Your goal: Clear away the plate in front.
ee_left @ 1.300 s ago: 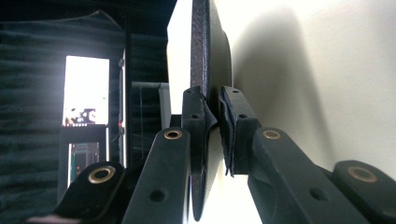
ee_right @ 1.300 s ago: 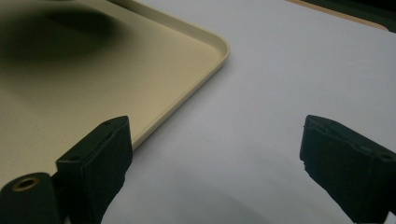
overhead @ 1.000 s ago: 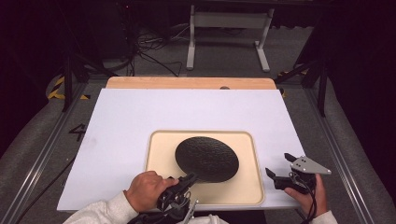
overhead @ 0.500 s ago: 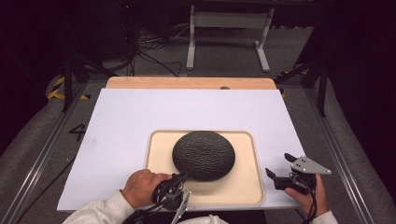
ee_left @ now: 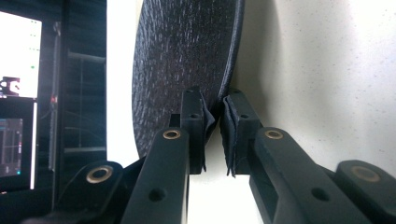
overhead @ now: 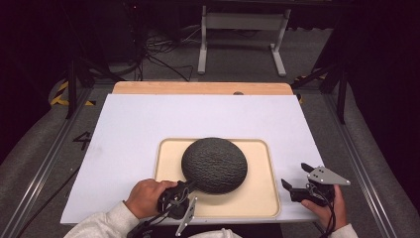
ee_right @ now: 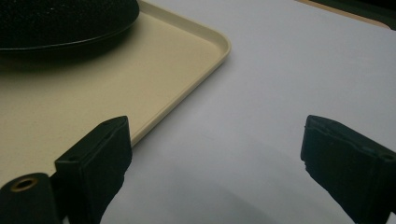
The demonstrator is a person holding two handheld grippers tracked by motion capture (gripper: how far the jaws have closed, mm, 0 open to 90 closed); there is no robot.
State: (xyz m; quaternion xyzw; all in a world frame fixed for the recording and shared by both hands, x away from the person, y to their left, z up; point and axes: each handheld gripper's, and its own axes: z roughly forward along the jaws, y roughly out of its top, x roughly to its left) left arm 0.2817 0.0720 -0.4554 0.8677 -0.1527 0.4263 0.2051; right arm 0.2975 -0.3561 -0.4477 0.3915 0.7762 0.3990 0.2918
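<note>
My left hand-held gripper pinches the near rim of the black textured bowl, which sits upside down on the cream tray. My right hand-held gripper rests spread wide on the white table, just beside the tray's right edge.

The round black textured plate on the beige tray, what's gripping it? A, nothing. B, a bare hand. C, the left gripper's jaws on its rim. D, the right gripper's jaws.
C: the left gripper has its jaws shut on the near rim of the round black textured plate.

Overhead forward-down (gripper views close-up)
</note>
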